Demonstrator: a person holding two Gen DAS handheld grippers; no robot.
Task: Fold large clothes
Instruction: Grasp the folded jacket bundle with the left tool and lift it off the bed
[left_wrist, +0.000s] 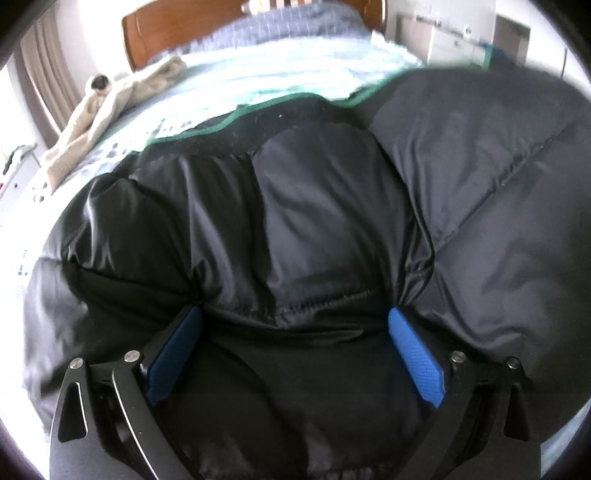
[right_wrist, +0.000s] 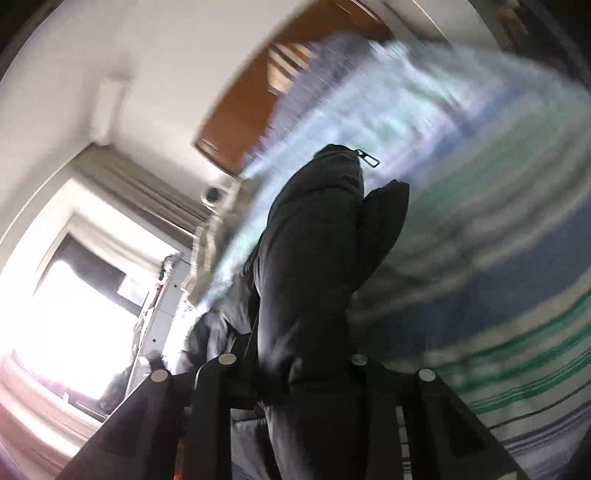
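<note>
A black puffer jacket (left_wrist: 332, 206) with a green-edged collar lies spread on the bed and fills most of the left wrist view. My left gripper (left_wrist: 295, 317) is open, its blue pads (left_wrist: 413, 350) pressed down on either side of a padded section of the jacket. In the right wrist view my right gripper (right_wrist: 295, 369) is shut on a bunched part of the black jacket (right_wrist: 314, 258), which rises from the jaws, a zip pull at its far end. The view is tilted and blurred.
The bed has a striped blue, green and white cover (left_wrist: 280, 74) and a wooden headboard (left_wrist: 147, 33). A beige garment (left_wrist: 96, 114) lies along the bed's left edge. White furniture (left_wrist: 454, 37) stands at the far right. A bright window (right_wrist: 74, 314) and curtains are at the left.
</note>
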